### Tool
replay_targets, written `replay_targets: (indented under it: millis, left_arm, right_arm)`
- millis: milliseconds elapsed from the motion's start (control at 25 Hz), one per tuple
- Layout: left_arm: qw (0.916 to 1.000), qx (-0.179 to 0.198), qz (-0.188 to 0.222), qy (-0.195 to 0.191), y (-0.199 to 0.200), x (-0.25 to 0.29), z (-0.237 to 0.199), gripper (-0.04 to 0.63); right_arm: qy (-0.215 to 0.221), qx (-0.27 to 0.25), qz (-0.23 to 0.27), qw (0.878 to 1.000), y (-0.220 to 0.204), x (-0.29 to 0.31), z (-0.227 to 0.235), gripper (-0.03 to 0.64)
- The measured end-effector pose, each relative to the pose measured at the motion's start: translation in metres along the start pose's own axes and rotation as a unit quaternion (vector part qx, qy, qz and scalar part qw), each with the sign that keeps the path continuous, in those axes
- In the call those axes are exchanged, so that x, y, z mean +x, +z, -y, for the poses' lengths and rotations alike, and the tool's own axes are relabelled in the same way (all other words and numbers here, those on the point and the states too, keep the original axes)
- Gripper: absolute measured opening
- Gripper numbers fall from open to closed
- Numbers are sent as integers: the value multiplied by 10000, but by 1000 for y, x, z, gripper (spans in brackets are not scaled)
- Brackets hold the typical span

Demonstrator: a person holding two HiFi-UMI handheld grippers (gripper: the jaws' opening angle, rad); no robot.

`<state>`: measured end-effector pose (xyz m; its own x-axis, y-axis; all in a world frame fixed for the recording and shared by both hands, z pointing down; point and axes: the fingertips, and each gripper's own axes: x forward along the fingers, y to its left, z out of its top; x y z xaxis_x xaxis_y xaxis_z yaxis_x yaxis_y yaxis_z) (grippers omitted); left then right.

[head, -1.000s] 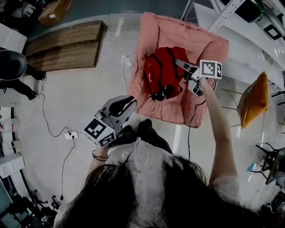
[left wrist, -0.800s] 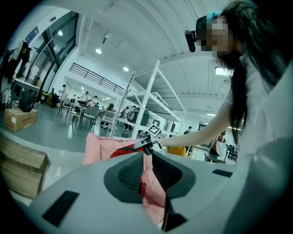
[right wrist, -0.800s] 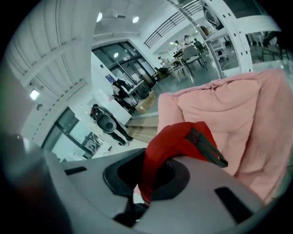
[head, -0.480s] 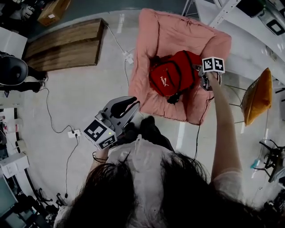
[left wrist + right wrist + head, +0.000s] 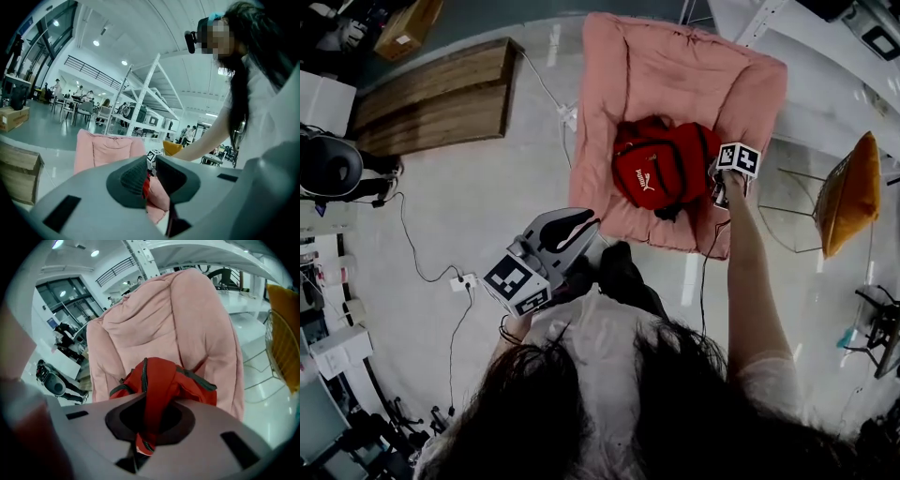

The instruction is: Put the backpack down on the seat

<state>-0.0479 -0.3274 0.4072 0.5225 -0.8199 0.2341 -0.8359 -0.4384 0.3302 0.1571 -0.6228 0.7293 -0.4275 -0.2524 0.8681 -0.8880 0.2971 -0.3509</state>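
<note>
The red backpack [image 5: 661, 173] lies slumped on the pink cushioned seat [image 5: 675, 75], toward its front right. My right gripper [image 5: 719, 187] is at the backpack's right side, shut on a fold of its red fabric. In the right gripper view that fabric [image 5: 159, 376] runs between the jaws of the right gripper [image 5: 149, 416], with the seat back [image 5: 164, 315] behind it. My left gripper [image 5: 586, 223] hovers over the floor in front of the seat, shut and holding nothing. Past the left gripper [image 5: 150, 164] in its own view show the seat [image 5: 105, 150] and a sliver of the backpack [image 5: 146, 185].
A wooden bench [image 5: 431, 94] lies on the floor to the left. A yellow chair [image 5: 848, 192] stands right of the seat, by white shelving [image 5: 825, 56]. Cables and a power strip [image 5: 464, 279] run over the floor at left. The person's shoes [image 5: 605, 272] are at the seat's front edge.
The right gripper has come down toward the seat's front right with the backpack, which now rests flatter on the cushion. The left gripper has hardly moved.
</note>
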Motion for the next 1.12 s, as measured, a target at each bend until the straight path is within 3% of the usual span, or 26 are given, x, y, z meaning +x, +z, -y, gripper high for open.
replay_targets:
  millis: [200,320,400,760,920,1120]
  left_arm:
    - [10000,20,-53,78,-6,-1,-7,69]
    - [10000,-2,-14,67,-6,1,-9,69]
    - [10000,85,-29,-16,-6,4,-7,69]
    - [9990,221,-91,-369,-6,8,0,69]
    - [9981,285,-114,-529,-7,9,-2,69]
    - [9964,320,-117,-781,-8,9,0,69]
  right_arm:
    - [-40,-150,218,9996,-8,5,4,43]
    - [102,-191,184,9996,-7,2,4,143]
    - [230,-48,204,9995,-8,-2,5,175]
    - [184,-215,247,9993,-29,-35,18,225]
    - [-81,-210,688,9974,-19,-60,26,225]
    - [442,-117,1598,9861,0,-112,-5,225]
